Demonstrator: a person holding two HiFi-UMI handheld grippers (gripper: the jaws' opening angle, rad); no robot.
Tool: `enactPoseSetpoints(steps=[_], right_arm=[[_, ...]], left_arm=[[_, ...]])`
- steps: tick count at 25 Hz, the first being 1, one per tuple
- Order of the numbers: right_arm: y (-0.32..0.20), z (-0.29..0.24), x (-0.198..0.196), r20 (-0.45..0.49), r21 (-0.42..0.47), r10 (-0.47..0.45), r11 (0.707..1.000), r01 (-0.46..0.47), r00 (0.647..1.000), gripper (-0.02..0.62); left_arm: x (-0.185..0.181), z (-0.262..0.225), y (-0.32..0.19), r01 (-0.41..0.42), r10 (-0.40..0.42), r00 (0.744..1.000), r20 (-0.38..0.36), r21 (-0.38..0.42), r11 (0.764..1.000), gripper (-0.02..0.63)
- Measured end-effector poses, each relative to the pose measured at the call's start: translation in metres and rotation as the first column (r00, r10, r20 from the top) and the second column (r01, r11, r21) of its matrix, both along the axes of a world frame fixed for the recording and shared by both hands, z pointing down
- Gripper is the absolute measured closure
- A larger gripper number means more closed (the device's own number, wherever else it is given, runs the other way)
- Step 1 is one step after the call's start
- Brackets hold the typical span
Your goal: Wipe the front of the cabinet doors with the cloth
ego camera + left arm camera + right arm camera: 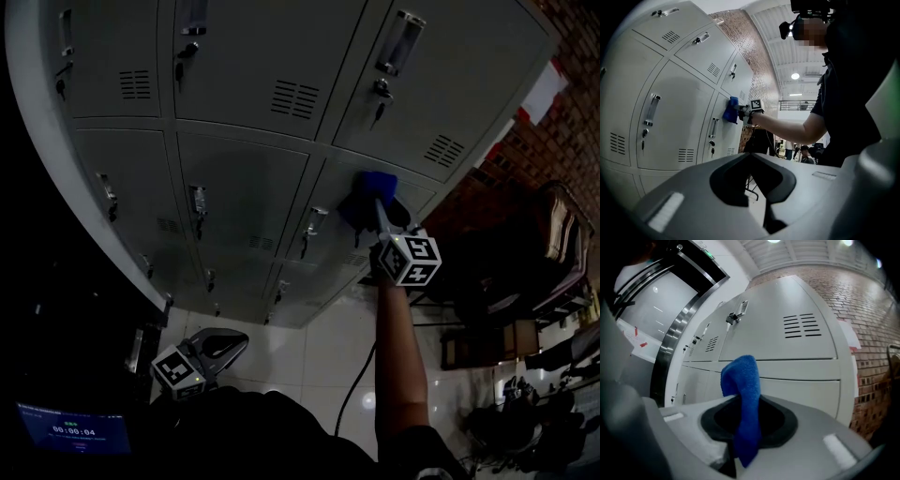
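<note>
Right gripper (380, 211): clenched on the blue cloth (370, 186), which stands up between its jaws.
Cloth place: at about 1 o'clock in the head view, against a door in the right column of the cabinet doors (244, 187), seemingly touching it.
Left gripper (211, 352): low at 7 o'clock, well apart from the cabinet, jaws together with nothing between.
Progress: no door shows a wiped trace, so what is done cannot be told. I judge this one door is in work, and the doors from 9 to 12 o'clock are probably left.
</note>
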State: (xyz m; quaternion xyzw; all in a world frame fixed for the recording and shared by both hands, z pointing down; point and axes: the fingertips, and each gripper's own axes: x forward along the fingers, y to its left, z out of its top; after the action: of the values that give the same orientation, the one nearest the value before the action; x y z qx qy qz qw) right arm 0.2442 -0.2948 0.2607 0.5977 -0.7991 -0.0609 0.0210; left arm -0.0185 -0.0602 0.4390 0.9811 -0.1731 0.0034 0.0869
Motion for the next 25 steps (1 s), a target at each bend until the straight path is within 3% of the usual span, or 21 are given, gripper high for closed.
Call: enactPoseSetpoints(steps=[15,21,25], right_arm=[[0.027,0.000,0.127,0.072,0.002,0.220,0.975,-0.221,0.973,0.517],[0.031,0.004,0.142,0.082,-0.006,0.253,0.967,-0.253,0.964,0.517],[0.040,0.002,0.123,0.129,0.006,0.209,0.977,-0.212,0.969,0.517]], left_arm=[[0.022,0.006,0.005,-0.040,0.040,0.999,0.010,-0.015,0.999,0.606],[0.020,0.005,0.010,-0.035,0.035,0.999,0.011,-0.013,0.999,0.606],[0.009,0.017,0.011,-0.011,0.012,1.000,0.027,-0.016,1.000,0.606]])
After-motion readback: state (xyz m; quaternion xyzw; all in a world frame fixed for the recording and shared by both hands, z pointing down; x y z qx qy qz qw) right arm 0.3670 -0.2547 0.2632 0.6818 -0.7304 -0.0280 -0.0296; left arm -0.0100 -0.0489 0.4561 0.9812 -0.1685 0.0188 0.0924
